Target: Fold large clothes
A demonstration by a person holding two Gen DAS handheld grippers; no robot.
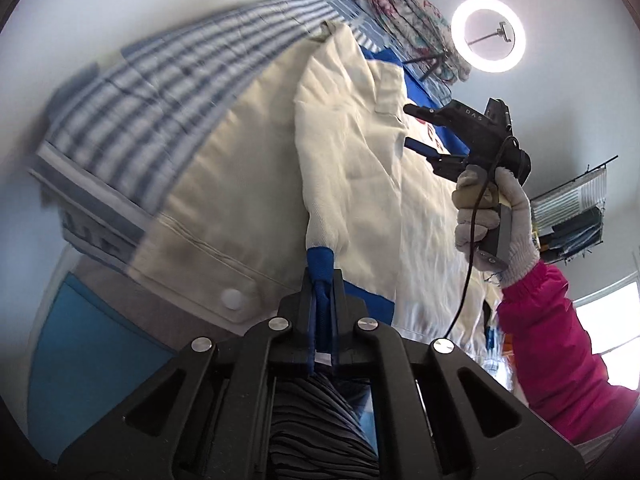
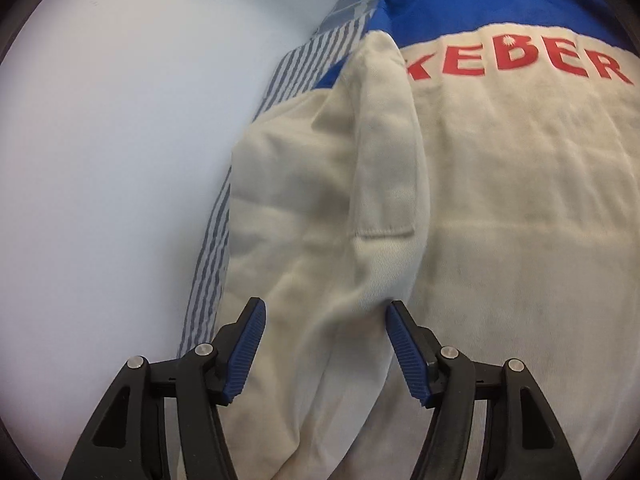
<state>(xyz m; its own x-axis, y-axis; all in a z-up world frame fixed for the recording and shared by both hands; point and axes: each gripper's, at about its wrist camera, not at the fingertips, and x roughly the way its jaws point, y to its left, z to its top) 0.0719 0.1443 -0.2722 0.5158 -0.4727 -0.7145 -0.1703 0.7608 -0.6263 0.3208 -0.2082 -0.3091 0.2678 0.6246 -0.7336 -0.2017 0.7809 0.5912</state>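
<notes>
Pinching the blue cuff (image 1: 320,268) of the jacket's sleeve, my left tongs (image 1: 322,300) are clamped tight on it, jaws closed with the ribbed knit squeezed flat between them. Left wrist view: the sleeve (image 1: 340,152) runs up from the cuff, cream woven cotton, creased, puffed where it meets the cuff. The cream jacket (image 1: 224,184) lies spread on a bed with a blue-and-white striped sheet (image 1: 160,80); a stitched hem band with a white snap button (image 1: 233,298) shows near the tongs. My right hand (image 1: 492,220), in a grey knit glove with a pink sleeve behind it, holds the right tongs (image 1: 414,128) over the jacket, jaws clearly parted with nothing between them. A lit ring light (image 1: 488,34) is above, with a floral cloth bundle (image 1: 412,20) beside it.

Right wrist view: right tongs (image 2: 324,344) are wide open, blue ribbed pads (image 2: 246,356) apart, gripping nothing; cream sleeve fabric fills the gap, but I cannot tell if the pads touch it. The jacket (image 2: 500,200) has a blue yoke (image 2: 480,8) and red letters (image 2: 520,64) reading "KEBER". Twill weave, soft folds, striped sheet (image 2: 288,88) along its left edge.
</notes>
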